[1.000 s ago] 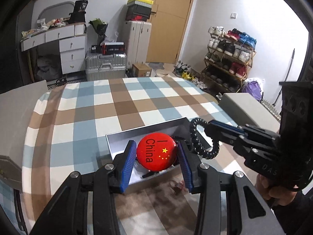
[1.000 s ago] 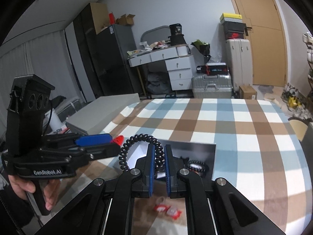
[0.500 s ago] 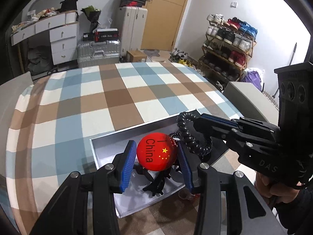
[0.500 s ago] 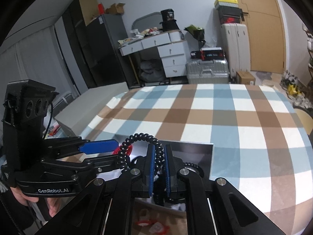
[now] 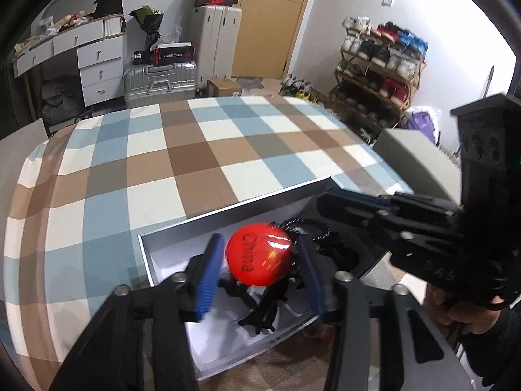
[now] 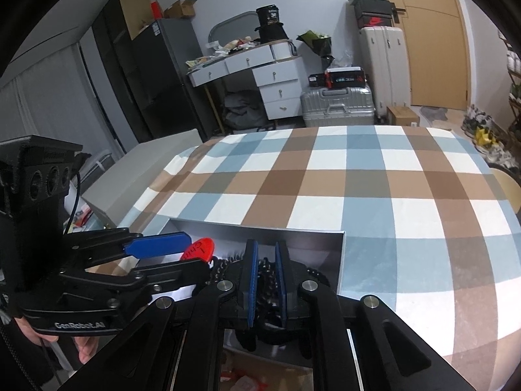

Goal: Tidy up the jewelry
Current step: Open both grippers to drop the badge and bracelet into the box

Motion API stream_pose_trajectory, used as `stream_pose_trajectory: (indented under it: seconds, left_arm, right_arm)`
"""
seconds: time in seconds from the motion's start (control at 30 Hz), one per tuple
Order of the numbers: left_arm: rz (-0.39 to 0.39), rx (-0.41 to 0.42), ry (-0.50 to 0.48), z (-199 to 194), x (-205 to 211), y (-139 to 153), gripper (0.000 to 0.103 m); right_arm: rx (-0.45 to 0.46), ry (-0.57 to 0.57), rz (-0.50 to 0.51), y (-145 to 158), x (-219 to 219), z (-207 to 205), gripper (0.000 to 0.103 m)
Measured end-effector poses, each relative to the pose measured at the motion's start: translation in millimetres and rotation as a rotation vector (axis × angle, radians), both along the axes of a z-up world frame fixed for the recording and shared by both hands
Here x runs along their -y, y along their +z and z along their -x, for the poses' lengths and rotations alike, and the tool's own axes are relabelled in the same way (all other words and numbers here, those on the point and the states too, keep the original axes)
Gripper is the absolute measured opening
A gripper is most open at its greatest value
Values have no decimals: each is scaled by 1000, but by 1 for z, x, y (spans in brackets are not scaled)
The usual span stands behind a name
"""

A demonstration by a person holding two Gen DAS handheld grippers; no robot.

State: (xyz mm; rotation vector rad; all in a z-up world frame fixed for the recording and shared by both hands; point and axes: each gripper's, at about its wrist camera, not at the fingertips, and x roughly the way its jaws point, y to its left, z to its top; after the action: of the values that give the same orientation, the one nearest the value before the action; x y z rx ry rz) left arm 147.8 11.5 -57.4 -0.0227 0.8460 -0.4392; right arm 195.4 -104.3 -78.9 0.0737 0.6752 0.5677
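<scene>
Over the grey tray [image 5: 228, 215] at the near edge of the checked tablecloth [image 5: 169, 163], the left gripper [image 5: 260, 260] holds a red round badge [image 5: 259, 259] with "China" written on it between its blue pads [image 5: 208, 277]. The right gripper [image 6: 266, 273] is just beside it, inside the tray, with its jaws a little apart around a black beaded bracelet [image 6: 265, 280]; I cannot tell if it squeezes the beads.

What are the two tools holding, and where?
The left tool pinches the red badge by its opposite edges. The right tool has the black bead bracelet between its pads, but the grip isn't clear.
</scene>
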Motion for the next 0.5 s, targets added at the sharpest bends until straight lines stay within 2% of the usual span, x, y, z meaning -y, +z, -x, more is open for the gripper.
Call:
stream_pose_trajectory:
  seconds: [0.03,0.07,0.27,0.4,0.5]
  left_arm:
    - [-10,1,9,1,0,-1,60]
    - [-7,2,12,1,-1,-1,64]
    - [-11,36,24,13,-3,6,71]
    - [-10,55,43,21,-4,11,72]
    - [-14,73,61,27,-3,16,72]
  right_arm:
    - [3,0,3,1,0,1,11]
    - [6,-4,9,1,1,2,11]
    - [38,-51,-32,10,18,19,12]
    - [55,-72,-42,17,27,31,21]
    - [78,-85,-52,24,32,42,23]
